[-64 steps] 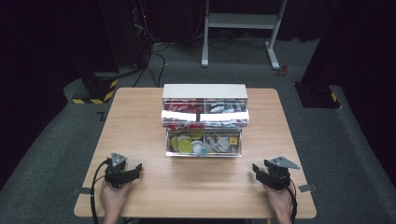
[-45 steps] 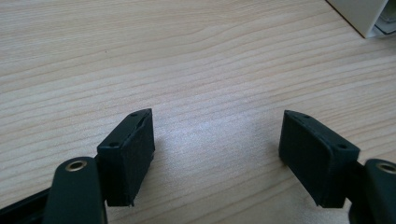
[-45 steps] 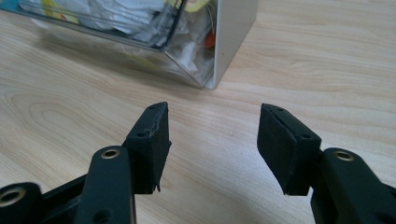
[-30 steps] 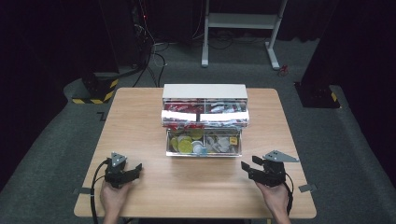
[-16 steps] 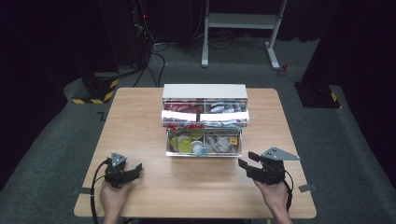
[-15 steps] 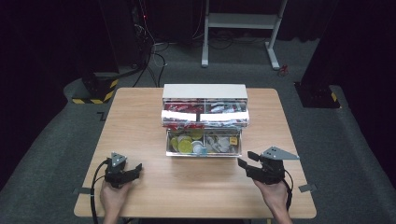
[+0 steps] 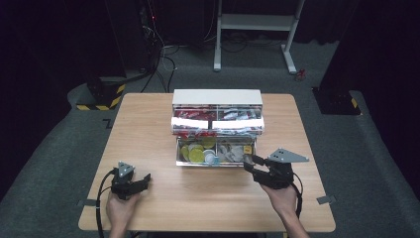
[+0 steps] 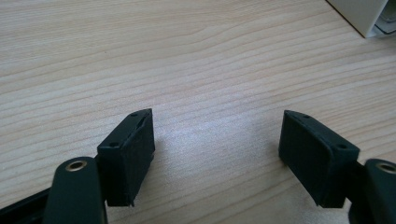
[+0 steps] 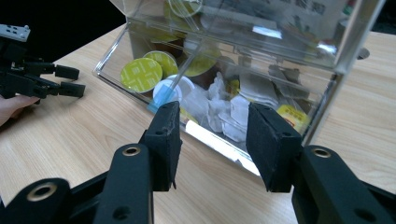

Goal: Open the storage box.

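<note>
A white drawer unit [image 7: 216,96] stands at the middle of the wooden table [image 7: 148,129]. Its bottom clear drawer [image 7: 216,163] is pulled out, holding yellow-lidded cups [image 7: 196,154] and white sachets [image 7: 230,153]. My right gripper [image 7: 250,166] is open, hovering just off the drawer's front right corner. In the right gripper view the jaws [image 9: 212,116] face the clear drawer front [image 9: 219,140], with yellow-lidded cups [image 9: 141,73] and sachets [image 9: 243,112] behind it. My left gripper [image 7: 143,179] rests open near the table's front left; nothing lies between its fingers [image 8: 217,121].
Upper clear drawers [image 7: 216,121] hold red packets. A corner of the white unit [image 8: 362,14] shows at the top right of the left gripper view. The left gripper [image 9: 60,79] appears far left in the right gripper view. Bare wood surrounds the unit.
My right gripper has risen and moved left and forward, up to the open drawer's front right corner. The left gripper has stayed put.
</note>
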Demonstrator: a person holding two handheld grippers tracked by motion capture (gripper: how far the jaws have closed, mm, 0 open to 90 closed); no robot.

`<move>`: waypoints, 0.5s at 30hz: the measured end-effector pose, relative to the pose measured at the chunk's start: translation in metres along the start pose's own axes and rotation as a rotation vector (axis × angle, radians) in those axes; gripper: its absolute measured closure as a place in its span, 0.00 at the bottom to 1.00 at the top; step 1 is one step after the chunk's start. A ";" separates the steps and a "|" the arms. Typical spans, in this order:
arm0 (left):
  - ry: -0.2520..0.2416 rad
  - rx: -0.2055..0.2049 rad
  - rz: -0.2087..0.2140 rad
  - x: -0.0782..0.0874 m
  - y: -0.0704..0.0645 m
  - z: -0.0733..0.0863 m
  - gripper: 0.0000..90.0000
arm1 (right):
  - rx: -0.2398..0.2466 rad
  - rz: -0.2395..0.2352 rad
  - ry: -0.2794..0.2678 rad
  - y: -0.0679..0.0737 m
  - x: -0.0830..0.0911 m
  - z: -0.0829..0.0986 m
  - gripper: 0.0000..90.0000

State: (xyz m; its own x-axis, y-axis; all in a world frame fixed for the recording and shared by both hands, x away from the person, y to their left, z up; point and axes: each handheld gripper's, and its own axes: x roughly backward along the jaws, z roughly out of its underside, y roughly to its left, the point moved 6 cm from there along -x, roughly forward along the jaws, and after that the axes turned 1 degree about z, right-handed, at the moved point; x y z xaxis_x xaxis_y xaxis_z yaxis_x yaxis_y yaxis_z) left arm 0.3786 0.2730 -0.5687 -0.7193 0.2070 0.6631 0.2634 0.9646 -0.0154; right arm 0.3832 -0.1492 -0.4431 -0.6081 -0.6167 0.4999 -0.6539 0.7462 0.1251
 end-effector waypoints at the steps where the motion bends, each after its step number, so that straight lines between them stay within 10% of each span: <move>1: 0.000 0.000 0.000 0.000 0.000 0.000 0.30 | 0.006 -0.001 0.003 0.001 -0.001 -0.001 0.61; 15: 0.000 -0.001 -0.001 0.000 0.000 0.000 0.30 | 0.035 -0.012 -0.008 0.008 -0.003 -0.023 0.64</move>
State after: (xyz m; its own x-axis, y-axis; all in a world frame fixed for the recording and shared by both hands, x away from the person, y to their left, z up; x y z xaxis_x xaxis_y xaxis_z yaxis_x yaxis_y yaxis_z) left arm 0.3785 0.2730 -0.5687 -0.7195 0.2065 0.6630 0.2635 0.9646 -0.0144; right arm 0.3902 -0.1357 -0.4242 -0.6038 -0.6278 0.4913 -0.6766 0.7295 0.1007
